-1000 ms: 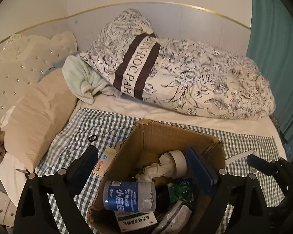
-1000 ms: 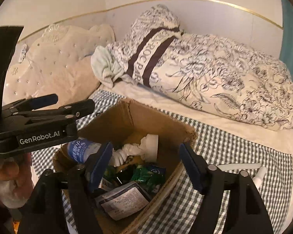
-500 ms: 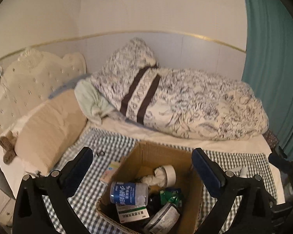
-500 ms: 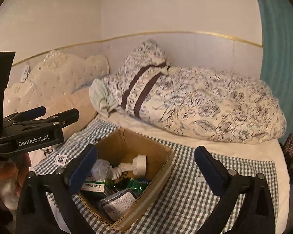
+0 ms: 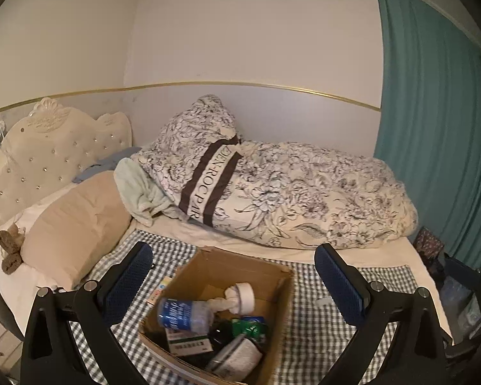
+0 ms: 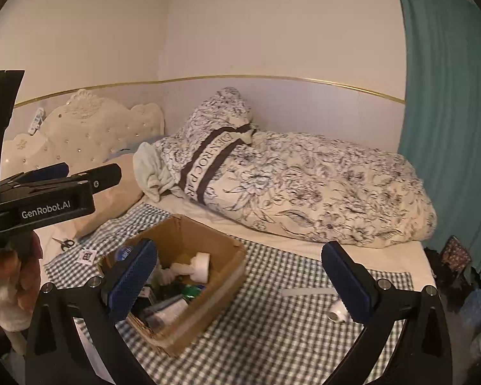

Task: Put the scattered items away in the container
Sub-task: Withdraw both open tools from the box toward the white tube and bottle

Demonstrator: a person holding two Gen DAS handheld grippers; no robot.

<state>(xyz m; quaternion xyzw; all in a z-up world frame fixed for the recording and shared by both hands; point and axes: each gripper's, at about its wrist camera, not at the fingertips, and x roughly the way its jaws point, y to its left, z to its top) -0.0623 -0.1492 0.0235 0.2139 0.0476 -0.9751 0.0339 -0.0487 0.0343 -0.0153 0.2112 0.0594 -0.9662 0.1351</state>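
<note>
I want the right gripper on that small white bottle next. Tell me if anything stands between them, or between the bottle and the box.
Nothing visible does. The right gripper is open and empty, and the white bottle lies beside its right finger on the checked cloth. Only bare cloth separates it from the open-topped cardboard box; a thin white strip lies just beyond.

You see a matt brown cardboard box [image 5: 227, 276] on a woven checked cloth [image 6: 272, 327]. The bottle [image 5: 182, 316] inside is glossy clear plastic with a blue label. Your fingers [image 5: 130, 277] are matt black plastic with dimpled blue pads. The headboard [image 5: 48, 157] is tufted and studded.
</note>
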